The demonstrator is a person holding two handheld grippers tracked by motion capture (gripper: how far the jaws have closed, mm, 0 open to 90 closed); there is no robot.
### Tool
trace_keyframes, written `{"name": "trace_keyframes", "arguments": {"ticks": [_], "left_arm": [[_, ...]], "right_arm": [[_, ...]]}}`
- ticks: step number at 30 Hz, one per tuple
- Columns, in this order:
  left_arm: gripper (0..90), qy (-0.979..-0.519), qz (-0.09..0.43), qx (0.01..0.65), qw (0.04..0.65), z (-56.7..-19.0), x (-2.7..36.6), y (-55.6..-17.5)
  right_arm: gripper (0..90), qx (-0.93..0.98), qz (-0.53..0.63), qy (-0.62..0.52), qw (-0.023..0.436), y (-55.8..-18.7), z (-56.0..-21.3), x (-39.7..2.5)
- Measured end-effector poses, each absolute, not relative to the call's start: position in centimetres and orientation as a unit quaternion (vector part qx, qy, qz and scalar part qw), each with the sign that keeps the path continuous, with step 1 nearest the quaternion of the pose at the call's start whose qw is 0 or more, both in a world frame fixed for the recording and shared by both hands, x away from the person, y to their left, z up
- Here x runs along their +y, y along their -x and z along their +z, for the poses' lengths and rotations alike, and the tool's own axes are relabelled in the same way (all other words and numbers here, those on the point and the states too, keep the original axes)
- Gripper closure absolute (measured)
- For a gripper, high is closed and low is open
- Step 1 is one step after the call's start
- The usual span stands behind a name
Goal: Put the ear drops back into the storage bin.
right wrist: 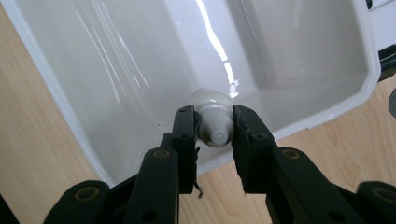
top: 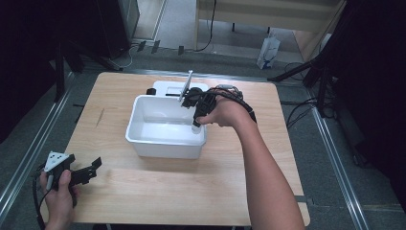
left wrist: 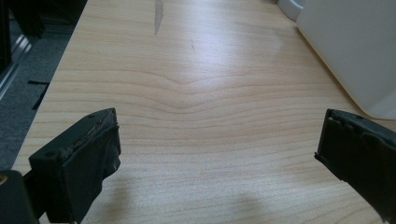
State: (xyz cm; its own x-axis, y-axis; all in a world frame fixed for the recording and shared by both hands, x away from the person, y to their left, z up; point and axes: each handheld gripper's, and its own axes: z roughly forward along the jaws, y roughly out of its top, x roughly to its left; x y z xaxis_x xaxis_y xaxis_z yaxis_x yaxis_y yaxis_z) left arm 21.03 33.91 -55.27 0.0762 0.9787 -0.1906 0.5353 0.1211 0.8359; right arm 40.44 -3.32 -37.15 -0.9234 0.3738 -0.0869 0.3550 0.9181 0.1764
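Observation:
A white plastic tub sits in the middle of the wooden table. My right gripper hangs over the tub's right side, shut on a small white bottle. In the right gripper view the small white bottle is clamped by its ribbed cap between the two black jaws of the right gripper, with its body pointing down into the tub. My left gripper rests low near the table's front left corner, open with nothing between its fingers. The left gripper faces bare wood.
A white device with a black knob and an upright grey plate stands just behind the tub. The tub's side wall appears at the right in the left gripper view. Cables and a white bag lie on the floor beyond the table.

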Motion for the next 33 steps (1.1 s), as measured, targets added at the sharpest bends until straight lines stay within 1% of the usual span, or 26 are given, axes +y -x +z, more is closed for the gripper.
{"name": "trace_keyframes", "arguments": {"ticks": [17,33], "left_arm": [[0.3,-0.605,0.271,0.625,0.412,-55.3,33.9,-21.0],[0.3,-0.606,0.269,0.624,0.413,-55.3,33.9,-21.0]], "right_arm": [[72.1,0.985,0.082,-0.123,0.085,-39.9,-40.2,-3.7],[72.0,0.986,0.050,-0.133,0.086,-40.2,-42.7,-2.7]]}}
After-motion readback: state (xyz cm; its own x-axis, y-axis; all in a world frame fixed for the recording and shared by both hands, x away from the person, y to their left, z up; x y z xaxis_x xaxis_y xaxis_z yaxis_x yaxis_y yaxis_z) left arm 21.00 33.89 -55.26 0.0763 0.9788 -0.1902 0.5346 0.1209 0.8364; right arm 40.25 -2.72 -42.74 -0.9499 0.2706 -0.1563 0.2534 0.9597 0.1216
